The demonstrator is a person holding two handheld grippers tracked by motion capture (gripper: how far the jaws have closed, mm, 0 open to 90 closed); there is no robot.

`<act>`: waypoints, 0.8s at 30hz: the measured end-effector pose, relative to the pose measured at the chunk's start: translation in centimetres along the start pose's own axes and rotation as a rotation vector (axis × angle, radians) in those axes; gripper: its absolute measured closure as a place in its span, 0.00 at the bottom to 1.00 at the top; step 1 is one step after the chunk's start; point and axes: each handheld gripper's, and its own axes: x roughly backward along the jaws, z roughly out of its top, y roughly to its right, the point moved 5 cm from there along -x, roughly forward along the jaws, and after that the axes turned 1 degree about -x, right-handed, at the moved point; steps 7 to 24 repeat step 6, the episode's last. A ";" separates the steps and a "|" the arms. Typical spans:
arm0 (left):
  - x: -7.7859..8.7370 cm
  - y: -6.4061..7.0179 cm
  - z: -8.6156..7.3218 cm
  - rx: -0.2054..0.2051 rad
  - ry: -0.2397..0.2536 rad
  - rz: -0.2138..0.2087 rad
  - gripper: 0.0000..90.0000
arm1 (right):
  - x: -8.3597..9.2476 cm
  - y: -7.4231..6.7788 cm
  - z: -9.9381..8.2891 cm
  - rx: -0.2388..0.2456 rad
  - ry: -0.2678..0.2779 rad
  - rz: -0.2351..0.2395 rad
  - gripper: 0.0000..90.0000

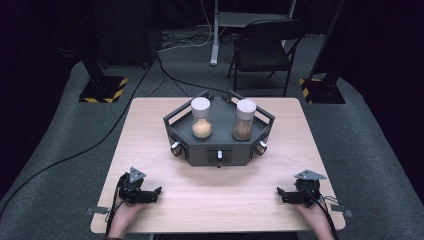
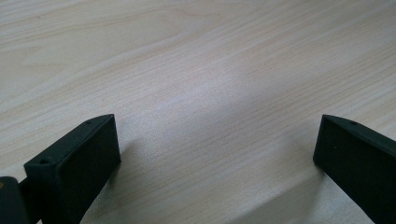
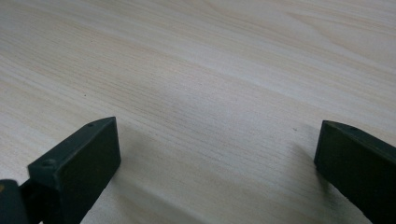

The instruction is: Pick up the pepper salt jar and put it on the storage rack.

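Standing upright in the dark six-sided tray (image 1: 172,119) at the far middle of the table (image 1: 150,150), the two white-capped jars kept their long axes vertical, caps up. The left jar (image 1: 201,118) held pale sand-coloured grains, the right jar (image 1: 244,120) browner ones. Both lay well apart from the grippers. The left gripper (image 1: 159,192) rested at the near left edge, the right gripper (image 1: 280,193) at the near right, each with jaws spread wide over bare wood.
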 end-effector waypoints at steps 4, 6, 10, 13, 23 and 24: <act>0.0 0.0 0.0 0.000 0.000 0.000 0.00 | 0.0 0.0 0.0 0.001 0.000 0.002 0.00; 0.0 0.0 0.0 0.000 0.000 0.000 0.00 | 0.0 0.0 0.0 0.002 0.001 0.002 0.00; 0.0 0.0 0.0 0.000 0.000 0.000 0.00 | 0.0 0.0 0.0 0.002 0.001 0.002 0.00; 0.0 0.0 0.0 0.000 0.000 0.000 0.00 | 0.0 0.0 0.0 0.002 0.001 0.002 0.00; 0.0 0.0 0.0 0.000 0.000 0.000 0.00 | 0.0 0.0 0.0 0.002 0.001 0.002 0.00; 0.0 0.0 0.0 0.000 0.000 0.000 0.00 | 0.0 0.0 0.0 0.002 0.001 0.002 0.00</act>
